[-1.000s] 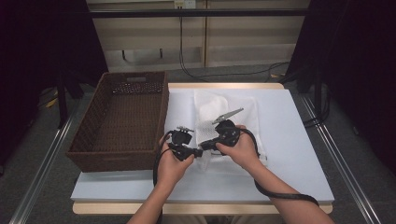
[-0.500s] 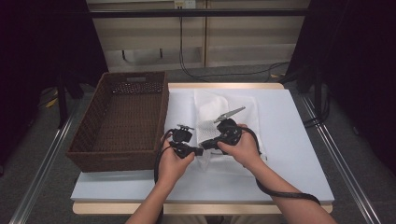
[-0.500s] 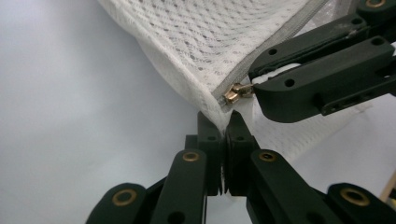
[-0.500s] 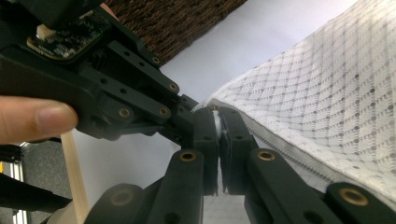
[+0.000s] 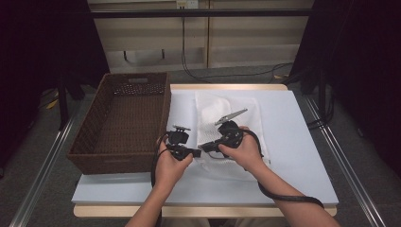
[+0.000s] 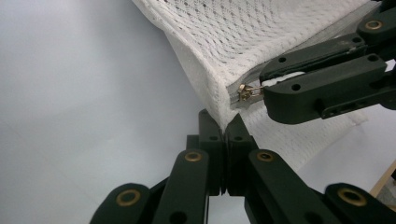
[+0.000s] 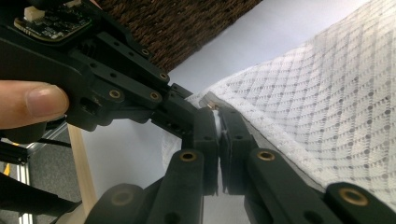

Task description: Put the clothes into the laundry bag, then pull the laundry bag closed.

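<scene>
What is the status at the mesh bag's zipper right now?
Left tongs shut on mesh bag corner. Right tongs shut on zipper pull, zipper closed at that end. Wicker basket alongside, nothing blocking.

Basket [image 5: 124,124] on the table's [image 5: 302,142] left, mesh bag [image 5: 227,106] just right of it, mid-table

Brown wicker basket [image 5: 124,124] at table's [image 5: 302,142] left edge, cabinet [image 5: 203,42] w/ cables behind
</scene>
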Demonstrator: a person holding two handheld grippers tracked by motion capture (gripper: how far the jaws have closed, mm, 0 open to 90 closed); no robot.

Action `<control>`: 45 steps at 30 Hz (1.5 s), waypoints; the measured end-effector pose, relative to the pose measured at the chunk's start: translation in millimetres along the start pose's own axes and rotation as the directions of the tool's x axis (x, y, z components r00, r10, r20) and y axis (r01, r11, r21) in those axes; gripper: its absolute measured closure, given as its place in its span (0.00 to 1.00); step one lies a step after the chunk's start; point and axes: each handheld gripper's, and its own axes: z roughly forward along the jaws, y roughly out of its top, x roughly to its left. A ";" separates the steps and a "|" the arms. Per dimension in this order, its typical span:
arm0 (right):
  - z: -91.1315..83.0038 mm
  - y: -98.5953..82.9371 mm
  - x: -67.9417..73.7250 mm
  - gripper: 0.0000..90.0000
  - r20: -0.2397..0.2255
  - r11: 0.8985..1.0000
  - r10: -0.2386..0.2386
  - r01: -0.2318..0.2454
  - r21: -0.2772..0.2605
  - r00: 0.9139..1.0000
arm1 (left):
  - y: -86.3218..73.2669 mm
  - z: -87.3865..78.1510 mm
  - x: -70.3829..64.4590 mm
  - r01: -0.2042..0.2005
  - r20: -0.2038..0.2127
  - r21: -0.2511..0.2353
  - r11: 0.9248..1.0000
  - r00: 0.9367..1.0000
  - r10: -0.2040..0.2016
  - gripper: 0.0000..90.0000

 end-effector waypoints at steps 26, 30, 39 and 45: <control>-4.2 -11.5 -2.4 0.96 -0.003 1.000 0.013 -0.013 -0.003 1.000 | -1.1 -1.5 -0.9 0.039 0.012 0.028 0.999 0.999 -0.039 0.99; -2.8 -11.6 -2.3 0.96 -0.007 1.000 0.012 -0.012 -0.006 1.000 | -1.6 -2.0 -1.6 0.025 0.004 0.032 0.999 1.000 -0.025 0.99; -3.0 -12.9 -0.5 0.96 -0.020 1.000 0.014 -0.014 -0.013 1.000 | -2.2 -4.3 0.6 0.050 0.011 0.031 0.998 0.999 -0.051 0.99; -5.0 -15.5 -2.3 0.96 0.002 1.000 0.017 -0.017 -0.001 1.000 | -3.5 -8.3 4.4 0.061 -0.005 0.032 0.998 0.998 -0.061 0.99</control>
